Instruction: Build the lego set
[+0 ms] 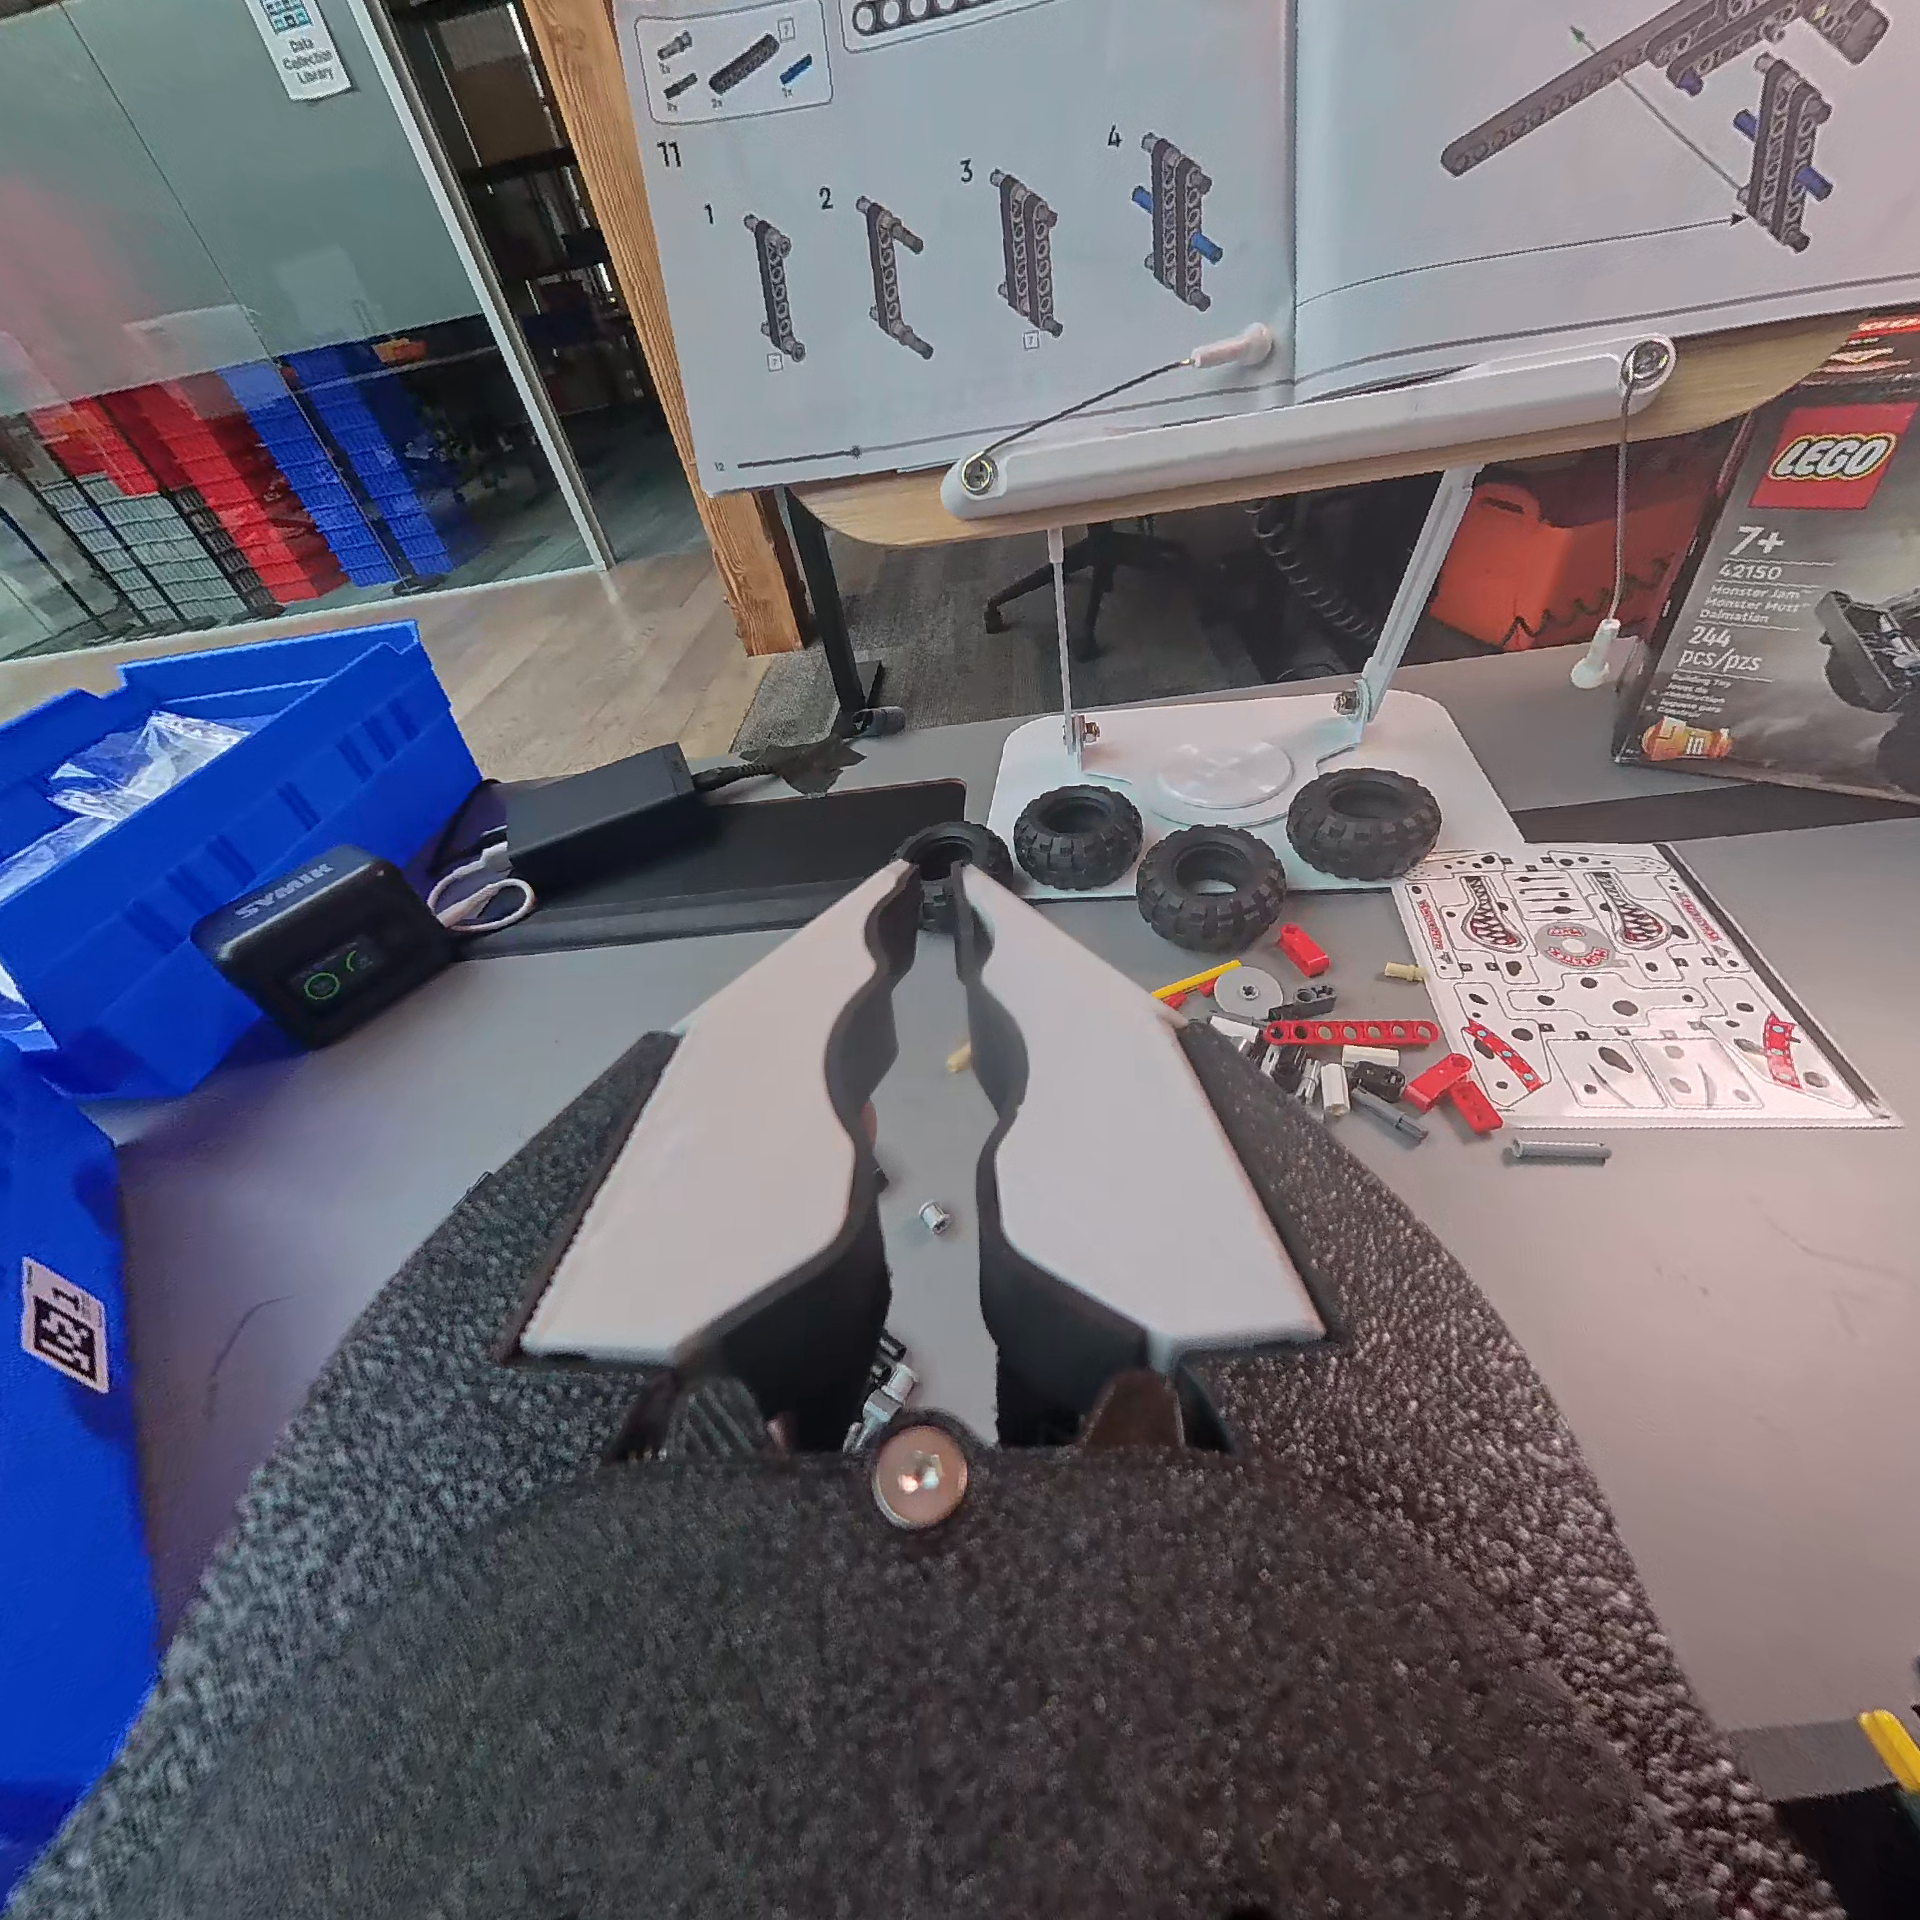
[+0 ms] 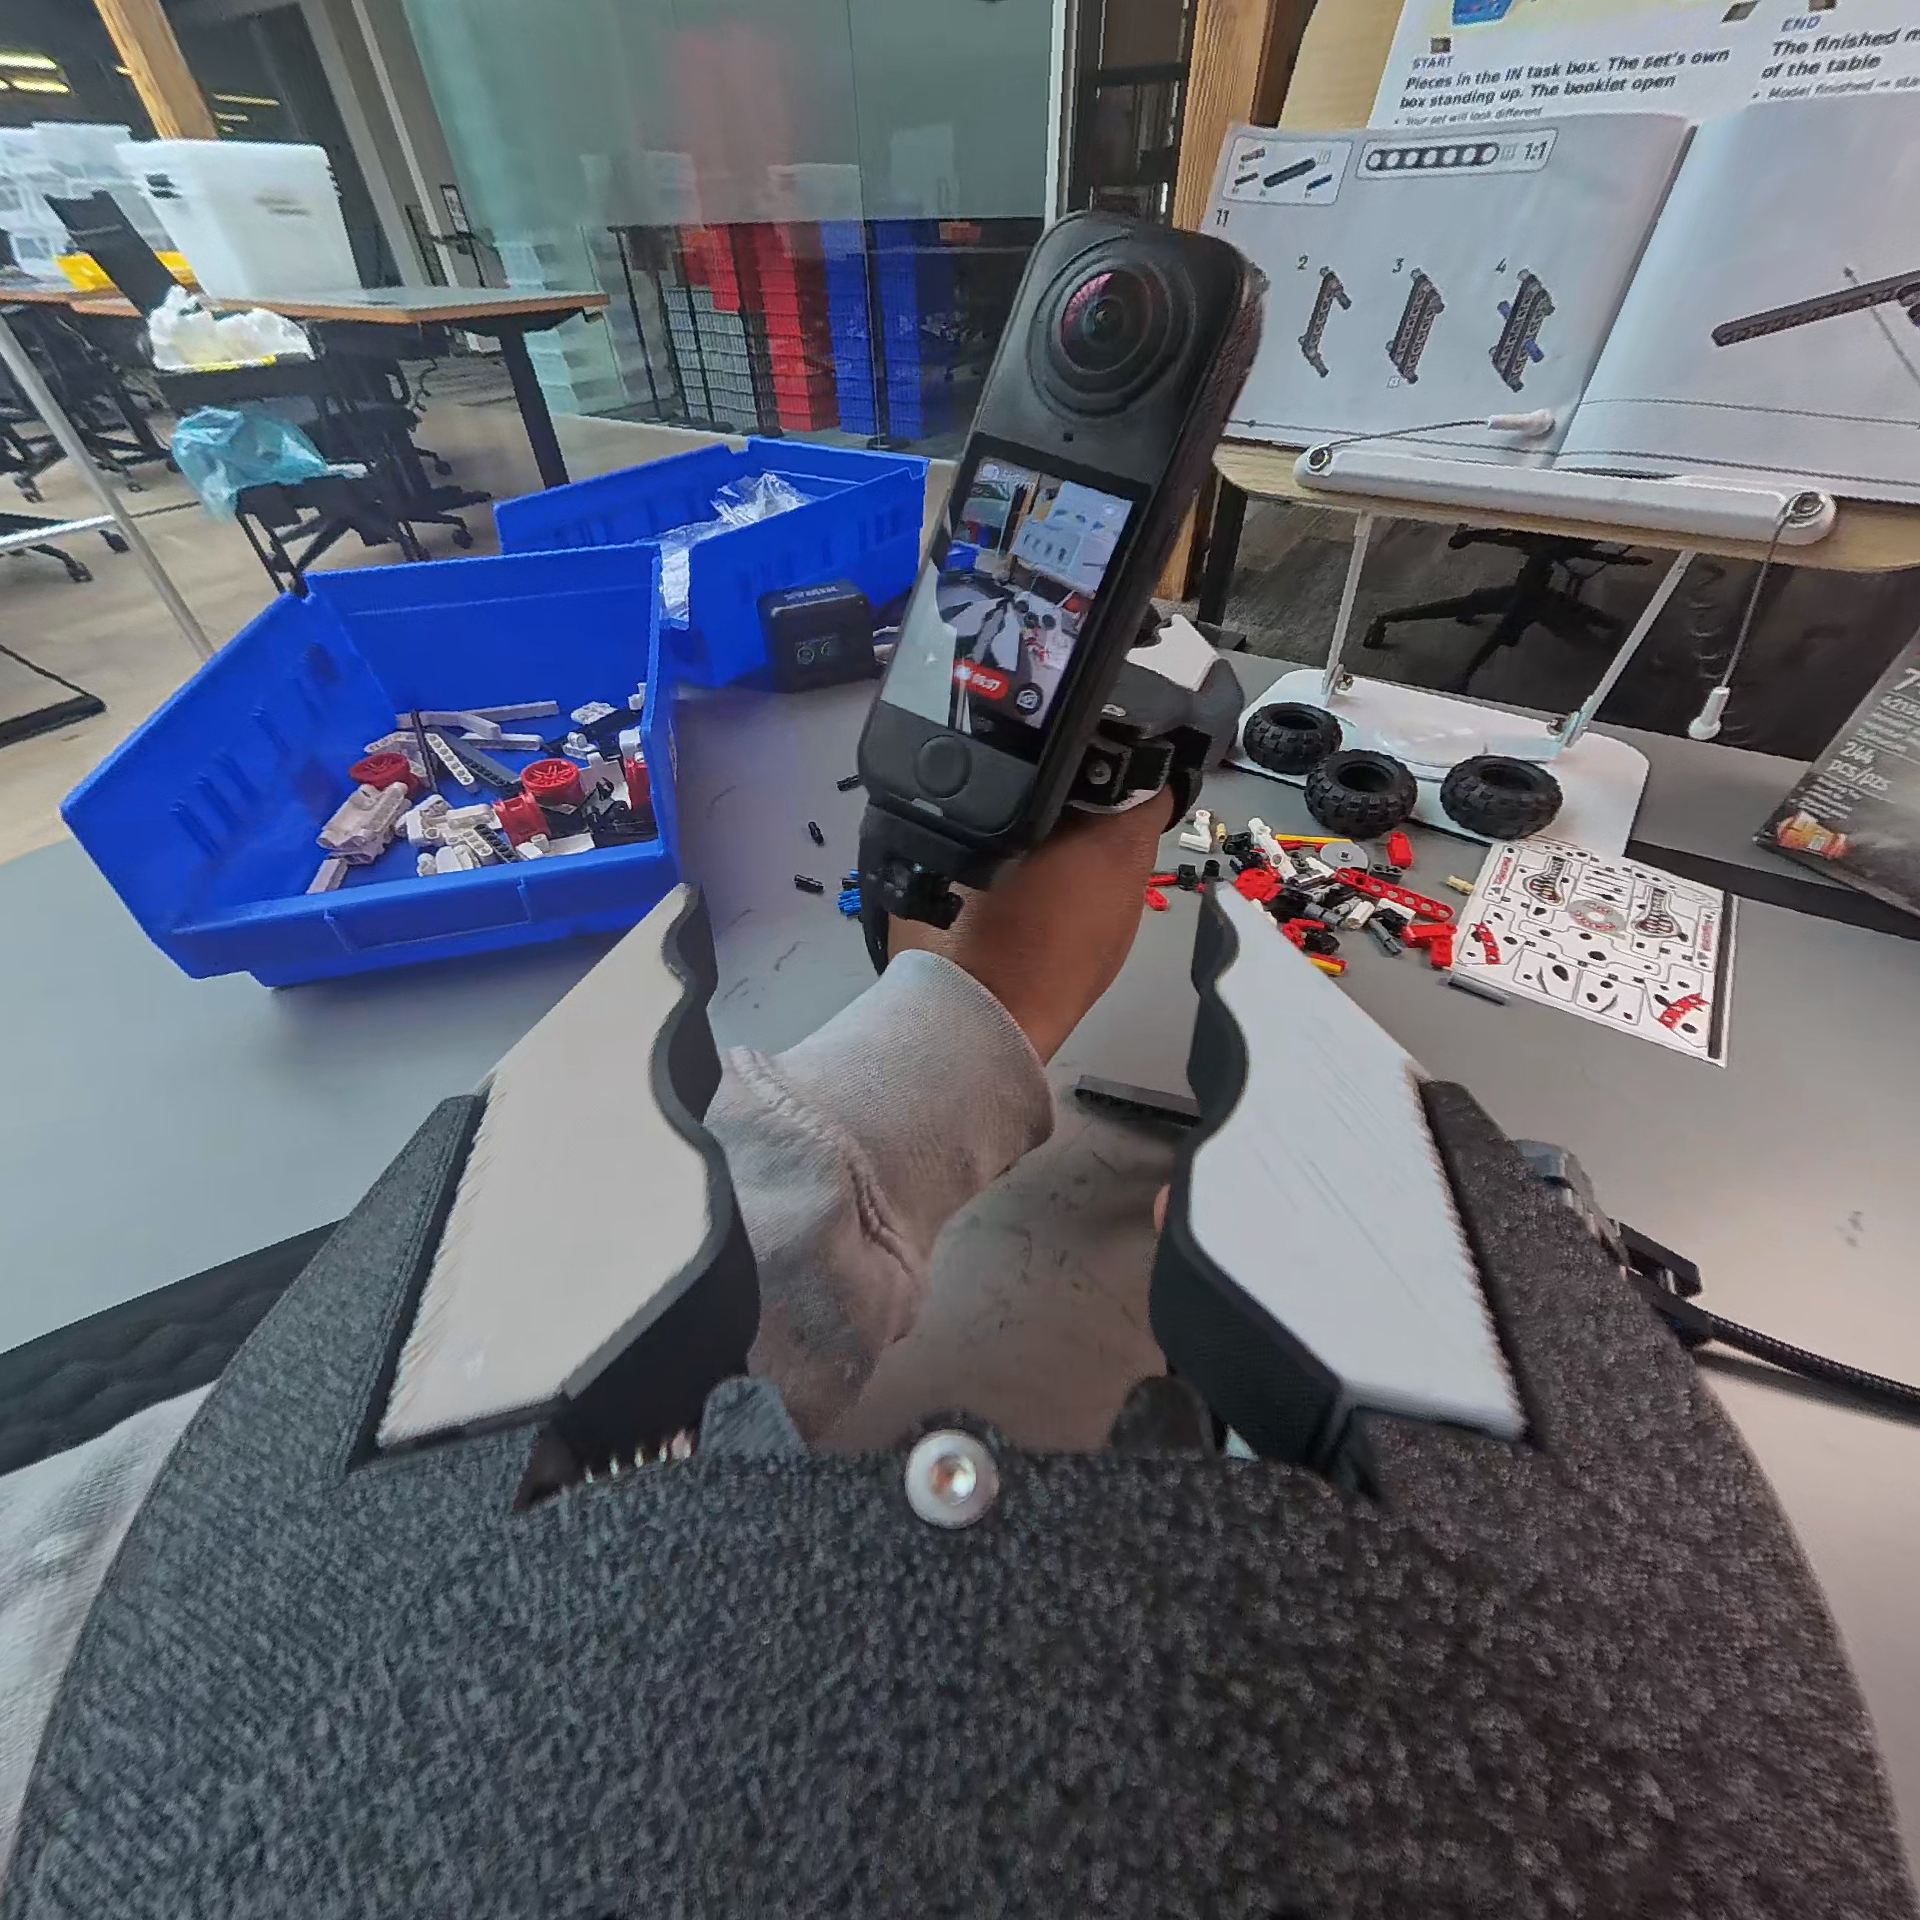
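Only right wrist view shows the blue bin (image 2: 364,790) holding pieces.

Both grippers, left gripper (image 1: 940,883) and right gripper (image 2: 951,914), have pale grey fingers with wavy black pads, speckled dark bodies, a silver screw; a light, perhaps grey, knit sleeve (image 2: 883,1101)

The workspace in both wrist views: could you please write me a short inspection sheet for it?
Surface: grey table, scuffed.
Job's things: four black tyres by the booklet stand; loose pieces; sticker sheet; parts in the near blue bin.
Clutter: plastic bags in the far blue bin; set box.
Grippers: left gripper almost shut, nothing held; right gripper open, empty.
Cables: black power brick with lead.
Surroundings: glass wall, stacked crates, office chairs.
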A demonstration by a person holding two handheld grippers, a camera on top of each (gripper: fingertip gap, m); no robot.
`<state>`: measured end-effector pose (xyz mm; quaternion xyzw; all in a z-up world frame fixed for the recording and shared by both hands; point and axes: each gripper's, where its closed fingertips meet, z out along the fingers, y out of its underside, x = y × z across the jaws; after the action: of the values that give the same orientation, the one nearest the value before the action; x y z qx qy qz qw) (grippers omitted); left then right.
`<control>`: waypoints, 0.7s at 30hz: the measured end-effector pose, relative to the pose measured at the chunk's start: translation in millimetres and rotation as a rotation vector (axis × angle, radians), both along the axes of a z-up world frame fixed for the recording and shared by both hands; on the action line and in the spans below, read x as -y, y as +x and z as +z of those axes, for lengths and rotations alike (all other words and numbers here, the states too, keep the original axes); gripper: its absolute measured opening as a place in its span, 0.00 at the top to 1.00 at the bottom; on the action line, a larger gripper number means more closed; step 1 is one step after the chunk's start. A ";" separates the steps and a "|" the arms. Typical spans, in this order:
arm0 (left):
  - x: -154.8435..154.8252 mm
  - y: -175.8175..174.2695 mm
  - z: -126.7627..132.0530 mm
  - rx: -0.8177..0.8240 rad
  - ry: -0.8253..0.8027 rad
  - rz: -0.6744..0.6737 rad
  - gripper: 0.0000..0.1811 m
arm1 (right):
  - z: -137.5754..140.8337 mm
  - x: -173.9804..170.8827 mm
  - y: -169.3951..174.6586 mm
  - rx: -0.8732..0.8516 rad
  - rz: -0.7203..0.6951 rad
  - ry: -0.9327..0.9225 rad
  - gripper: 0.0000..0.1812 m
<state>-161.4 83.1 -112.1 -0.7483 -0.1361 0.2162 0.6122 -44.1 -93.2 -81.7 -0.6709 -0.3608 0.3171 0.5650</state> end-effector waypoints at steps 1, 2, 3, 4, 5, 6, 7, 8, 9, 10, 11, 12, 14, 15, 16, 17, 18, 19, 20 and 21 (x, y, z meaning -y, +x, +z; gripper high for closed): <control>2.5 1.3 1.9 0.003 0.007 -0.010 0.95 | 2.1 -3.8 2.6 -0.003 -0.007 0.004 0.49; 6.8 3.7 5.1 0.017 0.023 -0.028 0.96 | 5.2 -9.9 6.4 -0.009 -0.016 0.007 0.49; 13.4 5.8 10.8 0.033 0.045 -0.046 0.96 | 9.2 -19.7 11.9 -0.020 -0.036 0.009 0.49; 22.7 7.0 18.5 0.052 0.074 -0.062 0.97 | 13.7 -32.0 18.3 -0.035 -0.056 0.005 0.49; 33.9 8.7 27.7 0.082 0.107 -0.081 0.98 | 18.5 -46.5 25.0 -0.053 -0.077 -0.007 0.49; 46.3 11.9 37.6 0.116 0.140 -0.109 0.98 | 24.5 -64.1 31.9 -0.075 -0.108 -0.020 0.49; 59.7 17.4 47.8 0.146 0.167 -0.138 0.98 | 31.1 -84.8 38.8 -0.089 -0.153 -0.015 0.49; 73.9 26.6 58.4 0.165 0.190 -0.172 0.99 | 37.6 -107.1 44.7 -0.093 -0.207 0.008 0.49; 88.4 40.0 68.9 0.165 0.206 -0.218 0.99 | 42.5 -129.2 48.2 -0.090 -0.262 0.032 0.49; 102.5 55.7 76.9 0.165 0.210 -0.264 0.98 | 44.7 -149.9 48.1 -0.084 -0.305 0.045 0.49; 115.1 73.8 81.0 0.174 0.199 -0.317 0.96 | 44.5 -168.8 45.1 -0.074 -0.343 0.051 0.48; 127.2 92.4 84.9 0.187 0.203 -0.368 0.95 | 43.5 -185.6 40.3 -0.062 -0.379 0.060 0.48; 148.3 128.9 89.4 0.190 0.201 -0.460 0.88 | 38.3 -211.9 25.9 -0.033 -0.430 0.073 0.48; 156.7 144.5 91.3 0.178 0.198 -0.494 0.84 | 34.4 -221.3 17.3 -0.021 -0.448 0.073 0.48; 163.5 158.4 93.2 0.165 0.195 -0.522 0.81 | 31.0 -228.6 8.9 -0.013 -0.465 0.076 0.48; 168.7 170.0 94.6 0.155 0.191 -0.544 0.76 | 27.9 -234.3 1.3 -0.004 -0.483 0.086 0.48; 172.0 179.4 94.6 0.146 0.181 -0.561 0.71 | 25.2 -238.1 -6.3 0.002 -0.498 0.096 0.48; 173.4 186.3 93.6 0.138 0.167 -0.571 0.68 | 23.1 -240.5 -13.5 0.004 -0.512 0.107 0.49; 173.3 190.4 91.4 0.133 0.149 -0.573 0.63 | 21.0 -242.0 -20.0 0.002 -0.525 0.115 0.50; 171.9 191.8 88.1 0.126 0.130 -0.567 0.59 | 18.2 -242.6 -26.3 -0.002 -0.535 0.116 0.50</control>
<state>30.3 -88.8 -23.9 -0.7278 0.0269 -0.0194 0.6850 -70.4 149.4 -63.5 -0.7088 -0.1877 0.1360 0.6663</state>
